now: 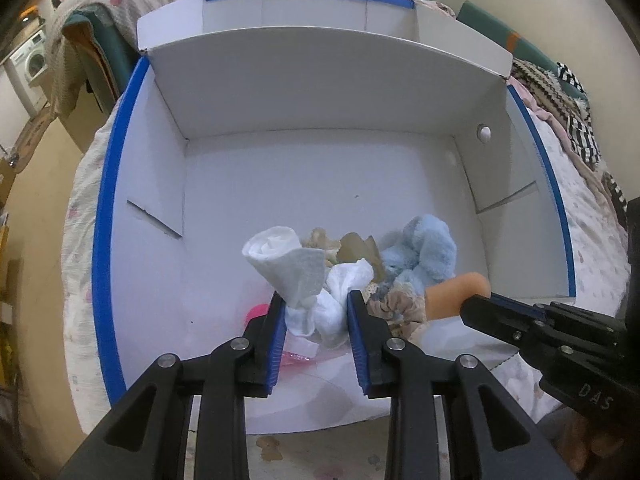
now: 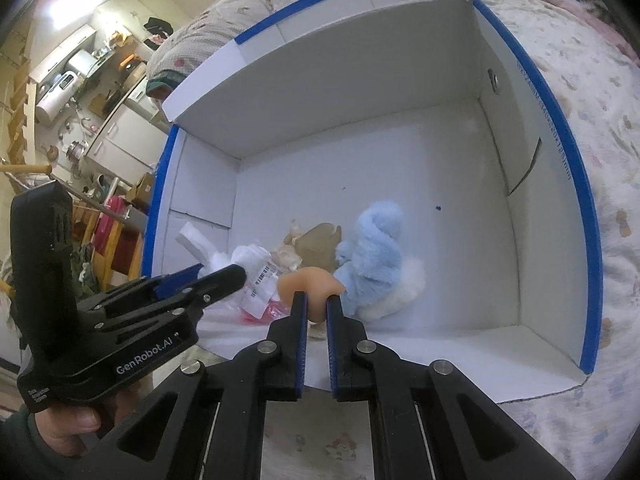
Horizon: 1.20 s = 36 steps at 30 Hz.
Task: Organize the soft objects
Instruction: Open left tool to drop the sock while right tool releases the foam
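Two black handheld grippers, blue pads lining the fingers

We are seeing the left gripper [image 1: 316, 308] showing matte black linkage arms with round silver pivot pins and ribbed blue finger pads [image 1: 277, 344]. The right gripper [image 2: 317, 308] is looking the same; its side is carrying embossed letters "DAS". The left one's body is bearing white lettering "GenRobot.AI", and a dark green sleeve [image 2: 20, 444] is covering the wrist below the left hand [image 2: 86, 414].

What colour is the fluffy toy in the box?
Light blue, with a bit of white fluff beside it. The fluffy toy shows best in the right wrist view.
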{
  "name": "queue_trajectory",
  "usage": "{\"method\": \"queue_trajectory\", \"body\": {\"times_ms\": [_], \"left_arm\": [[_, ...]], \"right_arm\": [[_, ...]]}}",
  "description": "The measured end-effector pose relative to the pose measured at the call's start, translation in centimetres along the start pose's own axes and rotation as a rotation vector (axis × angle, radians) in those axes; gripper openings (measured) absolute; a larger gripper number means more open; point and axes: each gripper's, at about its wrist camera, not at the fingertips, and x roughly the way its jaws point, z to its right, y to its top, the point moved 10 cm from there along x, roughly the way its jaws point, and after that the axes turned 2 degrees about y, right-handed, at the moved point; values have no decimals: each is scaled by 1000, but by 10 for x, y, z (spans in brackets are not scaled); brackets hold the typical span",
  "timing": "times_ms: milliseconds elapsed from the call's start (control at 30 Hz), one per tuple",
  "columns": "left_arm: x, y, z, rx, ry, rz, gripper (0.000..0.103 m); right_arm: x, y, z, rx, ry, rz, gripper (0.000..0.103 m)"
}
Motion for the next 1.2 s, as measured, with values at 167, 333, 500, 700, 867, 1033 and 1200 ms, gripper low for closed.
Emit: {"method": "queue_trajectory", "body": {"times_ms": [167,333,500,700,867,1033,1200], "left_arm": [[-4,-3,5,11,-17,1,33],[-12,-5,10,34,-17,20,49],[-26,-6,6,29,-10,54,60],[-47,-5,-5,8,31,104,63],[-66,-11,-16,2,81,141,63],[-85,-26,-28,-25,92,170,72],[-101,-43,-41,-70,90,196,84]], "right_arm": [[-8,3,3,15,11,24,17],[-17,6,5,36,14,57,18],[-27,7,5,49,15,85,40],[-39,5,-3,40,17,118,72],[-50,-3,-7,8,-35,143,92],[-68,-16,-3,-7,-116,192,103],[-92,-29,-8,-77,-215,274,103]]}}
